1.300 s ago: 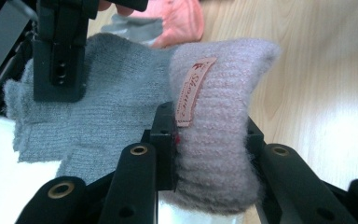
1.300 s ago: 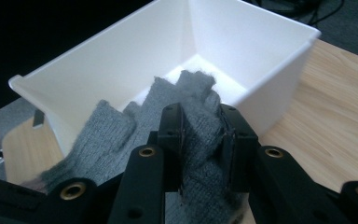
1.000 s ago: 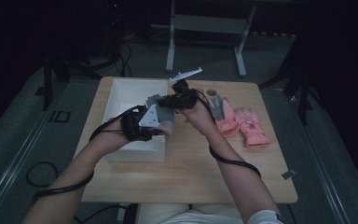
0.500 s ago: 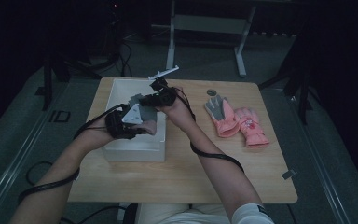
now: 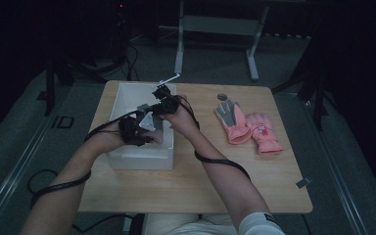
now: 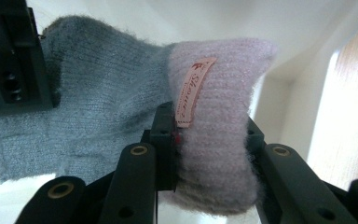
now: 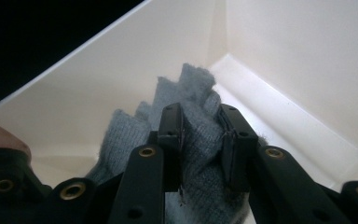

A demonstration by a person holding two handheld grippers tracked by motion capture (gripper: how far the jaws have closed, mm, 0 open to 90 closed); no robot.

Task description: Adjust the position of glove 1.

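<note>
**A:** What have you got in your hands?

**B:** A grey knitted glove point(image 6: 88, 121) with a pale pink cuff point(image 6: 219, 116). My left hand-held gripper point(image 6: 209, 140) is clamped on the cuff; the pink band is squeezed between the jaws, and a small pink label point(image 6: 193, 91) hangs down just beside one pad. My right hand-held gripper point(image 7: 203, 135) is clamped on the finger end of the same glove point(image 7: 191, 121), with grey knit bunched between the pads and the fingertips poking up past them.

**A:** And where is the glove?

**B:** Inside the white box point(image 5: 127, 93) on the left part of the counter point(image 5: 200, 186). In the right gripper view the box's white walls point(image 7: 307, 56) rise on every side and a corner of its floor lies just behind the glove's fingers. From above, both of my hand-held grippers, left point(image 5: 136, 131) and right point(image 5: 164, 100), sit over the box's opening, close together, the right one farther from me.

**A:** Whether the glove touches the floor of the box?

**B:** I cannot tell; the jaws hide its underside.

**A:** Anything else on the counter?

**B:** Two pink gloves point(image 5: 247, 127) lie side by side on its right half, well apart from the box, one showing a grey palm point(image 5: 229, 113).
</note>
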